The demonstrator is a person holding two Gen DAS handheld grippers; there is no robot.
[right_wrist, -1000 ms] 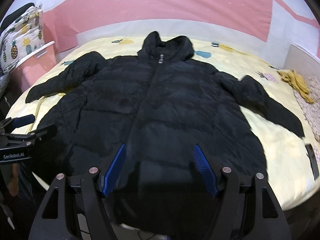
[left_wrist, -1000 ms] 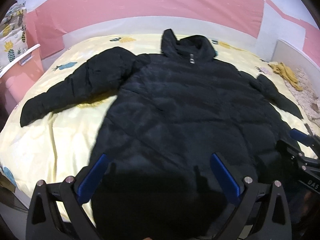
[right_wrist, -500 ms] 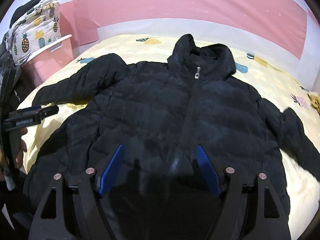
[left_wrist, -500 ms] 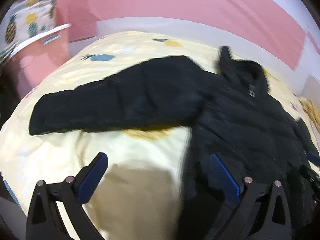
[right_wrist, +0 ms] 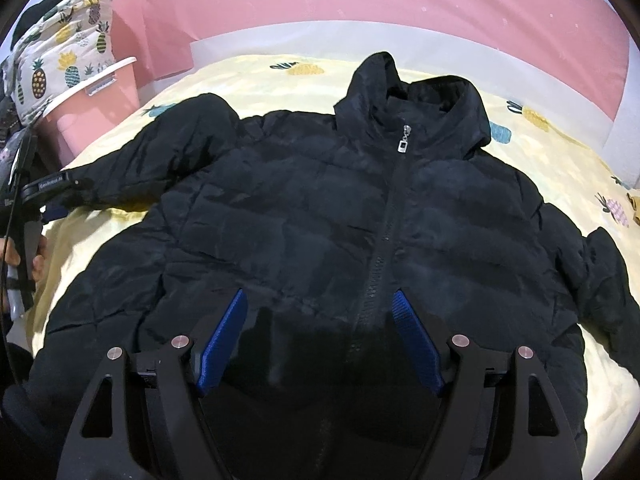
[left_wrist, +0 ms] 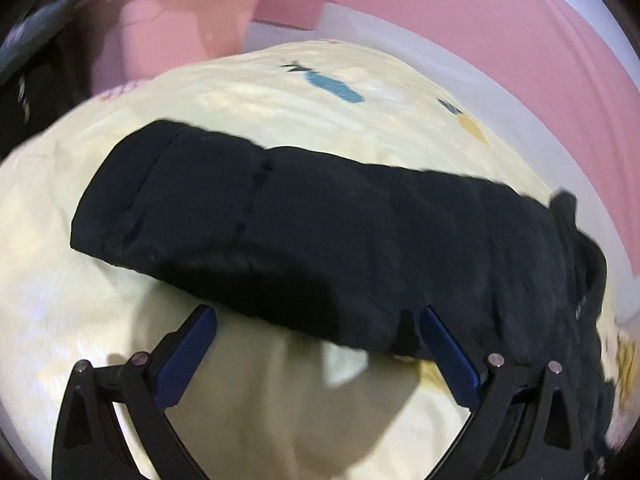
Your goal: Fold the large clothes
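A: Reaching — where's the sleeve (left_wrist: 304, 236)?
B: Just ahead of the left tool (left_wrist: 316, 344), lying crosswise on the bed (left_wrist: 280, 96), jaws spread. Right tool (right_wrist: 320, 340) — spread too — hangs over the jacket (right_wrist: 320, 216).

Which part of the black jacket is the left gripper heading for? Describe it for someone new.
On the yellow pineapple-print bedsheet lies a black puffer jacket, zipped. The target is its outstretched sleeve nearest the pink plastic bin, lying flat away from the body.
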